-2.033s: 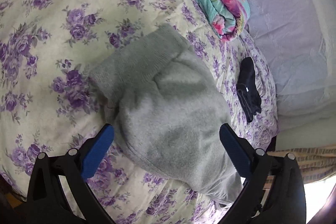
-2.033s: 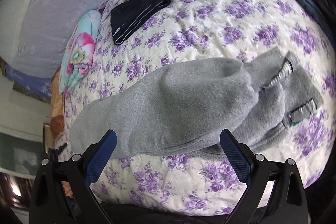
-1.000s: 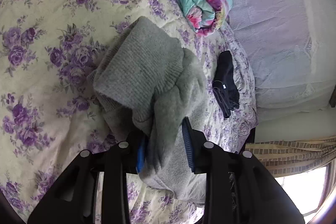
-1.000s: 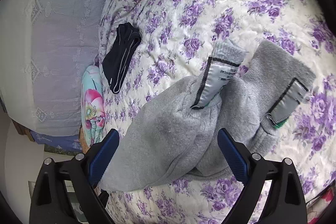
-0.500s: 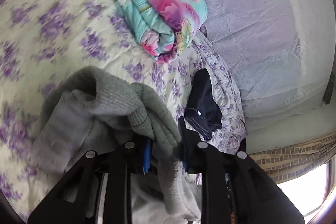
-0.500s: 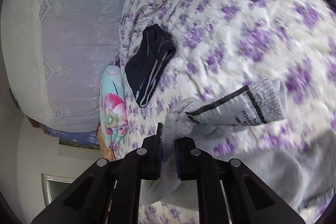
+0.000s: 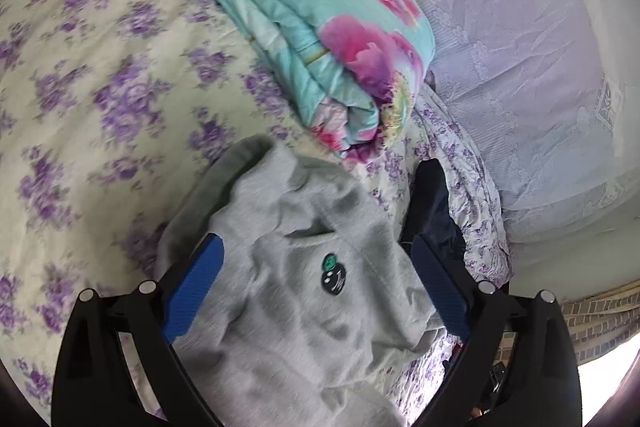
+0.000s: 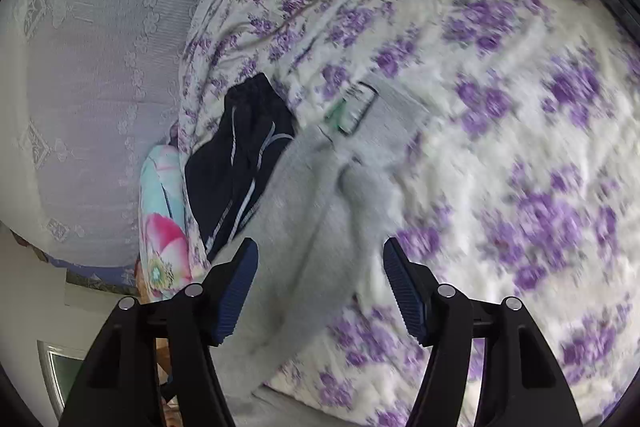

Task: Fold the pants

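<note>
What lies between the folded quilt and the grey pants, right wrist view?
A dark garment lies between the quilt and pants; right wrist view shows it.

- The grey pants [image 7: 304, 291] are soft fleece, lying folded over and rumpled on the floral bedspread [image 7: 100, 99], close to its edge by the lilac lace cover.
- A small green-and-black badge [image 7: 334, 273] faces up on the top layer.
- A ribbed cuff with a dark-edged grey label [image 8: 356, 107] points away toward the middle of the bedspread.
- One long side lies against a dark folded garment [image 8: 240, 163].
</note>
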`<control>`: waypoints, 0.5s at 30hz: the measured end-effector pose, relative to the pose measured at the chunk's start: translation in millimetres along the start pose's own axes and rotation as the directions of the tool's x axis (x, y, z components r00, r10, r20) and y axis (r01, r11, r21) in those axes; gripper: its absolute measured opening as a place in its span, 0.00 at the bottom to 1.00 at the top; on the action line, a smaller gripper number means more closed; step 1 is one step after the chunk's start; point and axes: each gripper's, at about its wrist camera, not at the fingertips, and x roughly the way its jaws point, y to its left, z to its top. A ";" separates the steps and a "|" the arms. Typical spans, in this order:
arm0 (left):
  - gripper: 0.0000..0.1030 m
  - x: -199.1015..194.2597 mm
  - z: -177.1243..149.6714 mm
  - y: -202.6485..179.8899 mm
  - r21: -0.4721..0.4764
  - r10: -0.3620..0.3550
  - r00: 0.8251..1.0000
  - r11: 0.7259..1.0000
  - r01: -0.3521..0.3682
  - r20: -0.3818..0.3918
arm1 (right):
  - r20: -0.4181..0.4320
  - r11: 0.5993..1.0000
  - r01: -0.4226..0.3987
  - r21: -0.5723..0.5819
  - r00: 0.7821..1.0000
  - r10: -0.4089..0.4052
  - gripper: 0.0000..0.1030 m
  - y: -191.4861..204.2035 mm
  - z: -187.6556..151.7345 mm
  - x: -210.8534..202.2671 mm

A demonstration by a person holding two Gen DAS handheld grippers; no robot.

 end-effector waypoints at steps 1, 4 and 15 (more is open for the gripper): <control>0.90 -7.4 -7.1 10.0 -0.012 0.016 1.000 1.000 -0.016 -0.007 | 0.006 1.000 0.014 -0.008 1.000 -0.014 0.68 -3.3 -13.8 -9.3; 0.90 -23.9 -29.9 36.6 -0.039 0.040 0.999 0.998 -0.042 -0.033 | 0.033 0.997 0.074 -0.037 0.997 -0.073 0.80 -8.2 -54.7 -37.7; 0.90 37.2 -79.9 69.5 -0.122 -0.097 0.976 0.990 0.074 -0.194 | -0.005 0.997 -0.032 0.069 0.999 0.032 0.93 -33.5 -150.9 -103.0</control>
